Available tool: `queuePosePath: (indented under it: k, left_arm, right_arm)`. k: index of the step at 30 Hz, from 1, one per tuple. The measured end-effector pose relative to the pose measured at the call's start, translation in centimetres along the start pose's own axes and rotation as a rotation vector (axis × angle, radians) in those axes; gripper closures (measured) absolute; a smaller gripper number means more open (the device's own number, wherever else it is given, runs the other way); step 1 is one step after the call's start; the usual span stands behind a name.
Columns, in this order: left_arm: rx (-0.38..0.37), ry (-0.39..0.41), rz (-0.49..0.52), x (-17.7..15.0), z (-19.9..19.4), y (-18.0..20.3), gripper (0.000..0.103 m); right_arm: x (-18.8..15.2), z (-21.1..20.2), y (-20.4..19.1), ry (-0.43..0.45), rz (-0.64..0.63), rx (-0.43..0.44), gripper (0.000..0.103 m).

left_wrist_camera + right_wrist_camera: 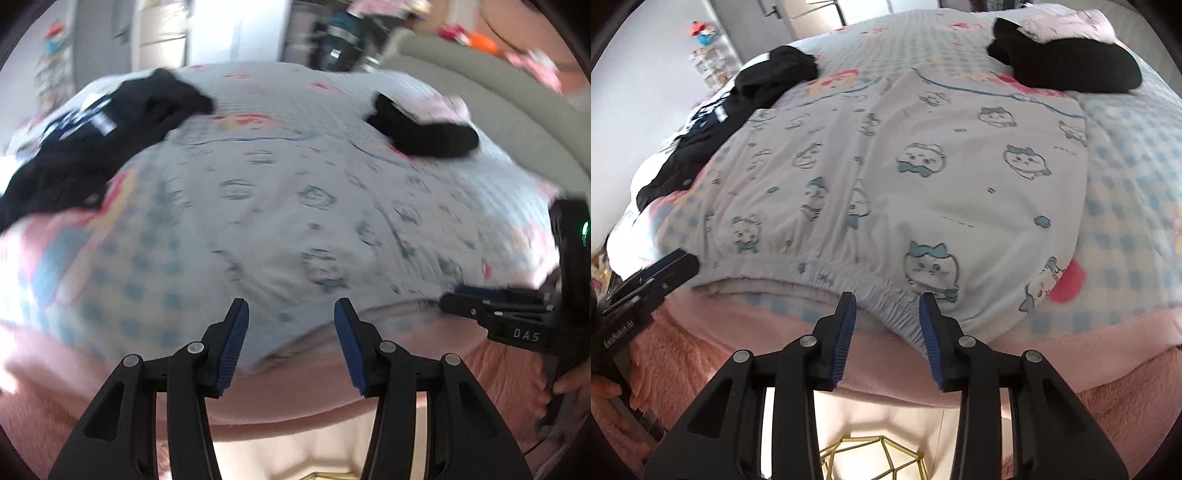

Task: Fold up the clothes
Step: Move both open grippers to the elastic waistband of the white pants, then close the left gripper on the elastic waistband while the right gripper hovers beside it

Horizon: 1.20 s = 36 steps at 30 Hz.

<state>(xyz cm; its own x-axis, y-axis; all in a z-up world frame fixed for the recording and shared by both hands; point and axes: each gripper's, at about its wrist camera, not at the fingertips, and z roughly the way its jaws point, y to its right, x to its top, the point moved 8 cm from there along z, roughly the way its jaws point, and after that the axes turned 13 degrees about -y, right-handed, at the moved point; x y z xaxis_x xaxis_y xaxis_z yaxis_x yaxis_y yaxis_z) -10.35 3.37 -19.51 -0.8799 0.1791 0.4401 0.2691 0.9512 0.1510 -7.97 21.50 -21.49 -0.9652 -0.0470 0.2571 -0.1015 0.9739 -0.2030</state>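
From your left wrist view, your left gripper (291, 310) hangs released, jaws well apart and nothing between them, just above the near hem of the printed pajama shorts (295, 206). The shorts lie flat on the checked bedspread (122, 236), blurred in this view. Beyond the shorts to the left sprawls a black garment (74, 147); beyond them to the right sits a folded black piece (424, 129) with a pale pink one (443, 105) on it. To the right of the shorts, your right gripper (454, 301) enters from the frame edge.

From your right wrist view, your right gripper (887, 306) is released too: its blue pads (846, 332) stand either side of the shorts' elastic waistband (812, 271), not pressing it. The shorts (905, 173) spread away from you, waistband nearest. Left of the waistband, your left gripper (670, 267) shows at the edge. A pink fleece blanket (738, 332) borders the bed below the waistband.
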Motion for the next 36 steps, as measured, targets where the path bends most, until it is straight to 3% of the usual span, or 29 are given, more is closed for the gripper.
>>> queuePosePath:
  k: [3, 10, 14, 17, 20, 22, 25, 28, 32, 36]
  left_arm:
    - [0.010, -0.055, 0.032, -0.2, 1.9, 1.1, 0.054]
    - [0.115, -0.107, 0.048, -1.0, 3.5, 0.7, 0.058]
    - [0.189, -0.115, 0.045, -1.0, 3.3, -0.3, 0.058]
    - [0.245, -0.127, -0.018, -1.5, 2.8, -2.6, 0.058]
    - [0.213, -0.134, -0.113, -2.3, 2.1, -5.3, 0.056]
    - [0.153, -0.096, -0.132, -2.3, 1.2, -5.5, 0.056]
    - [0.144, -0.034, -0.052, -1.7, 0.1, -3.6, 0.056]
    - [0.120, -0.009, 0.003, -0.9, 0.1, -1.5, 0.056]
    - [0.160, -0.020, 0.101, -0.2, 1.3, 0.5, 0.056]
    - [0.186, -0.086, 0.165, -0.9, 2.9, 1.5, 0.056]
  right_arm:
    - [-0.2, 0.6, -1.4, -0.028, -0.046, 0.012, 0.067]
    - [0.5, 2.7, -1.6, -0.057, -0.045, -0.004, 0.067]
    - [0.3, 2.5, -0.9, -0.048, -0.018, -0.020, 0.079]
    - [0.4, 2.1, 0.6, -0.046, 0.029, -0.029, 0.082]
    - [-0.1, 1.6, 2.2, -0.051, 0.074, -0.025, 0.082]
    - [-0.4, 0.8, 2.7, -0.036, 0.103, 0.010, 0.079]
    - [-0.1, -0.3, 1.4, -0.005, 0.061, 0.029, 0.078]
    - [0.7, -0.4, -0.7, 0.014, -0.012, 0.023, 0.067]
    - [0.7, 1.3, -2.6, -0.027, -0.077, 0.008, 0.066]
    - [0.6, 2.4, -2.2, -0.050, -0.083, -0.028, 0.066]
